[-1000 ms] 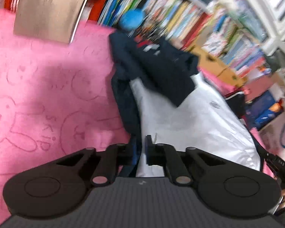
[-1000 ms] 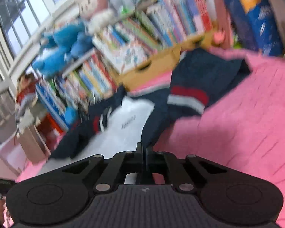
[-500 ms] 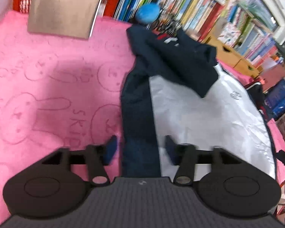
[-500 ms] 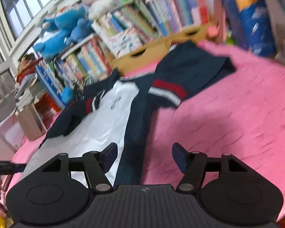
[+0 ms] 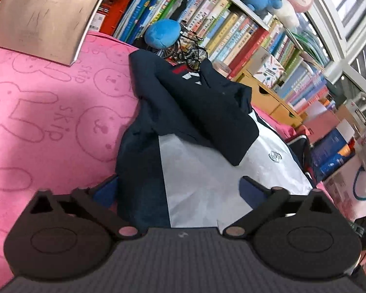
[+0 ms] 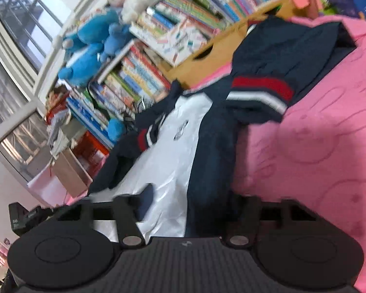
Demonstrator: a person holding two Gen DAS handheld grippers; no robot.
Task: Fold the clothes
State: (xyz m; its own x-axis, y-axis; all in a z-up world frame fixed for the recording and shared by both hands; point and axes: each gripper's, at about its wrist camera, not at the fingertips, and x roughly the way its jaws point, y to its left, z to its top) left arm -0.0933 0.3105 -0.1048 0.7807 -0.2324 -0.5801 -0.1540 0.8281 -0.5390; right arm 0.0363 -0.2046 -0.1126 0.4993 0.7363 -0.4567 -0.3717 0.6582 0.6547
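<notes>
We take the navy and white jacket (image 5: 202,166) as our landmark: it lies spread on the pink rabbit-print blanket (image 5: 48,112), its hem toward us and its collar toward the bookshelf (image 5: 231,34) beyond. One navy sleeve is folded across the white front panel, the other (image 6: 261,92), banded red and white, lies out to the side on the blanket. Our left gripper (image 5: 178,190) hangs over the jacket's near hem with its jaws spread wide and just opened further; the navy side strip and part of the white panel lie between the fingers, but the blue pads (image 5: 107,190) stand clear of the cloth and hold nothing. Our right gripper (image 6: 190,202) is at the hem's other corner, its jaws seen apart in a blurred picture and just now closing, with the navy edge strip and white cloth between them; we cannot tell whether the pads press on the fabric. Past the jacket's collar stand a model bicycle (image 5: 185,48) and a blue plush ball (image 5: 162,33), and above them blue plush toys (image 6: 85,48) on the shelf.
</notes>
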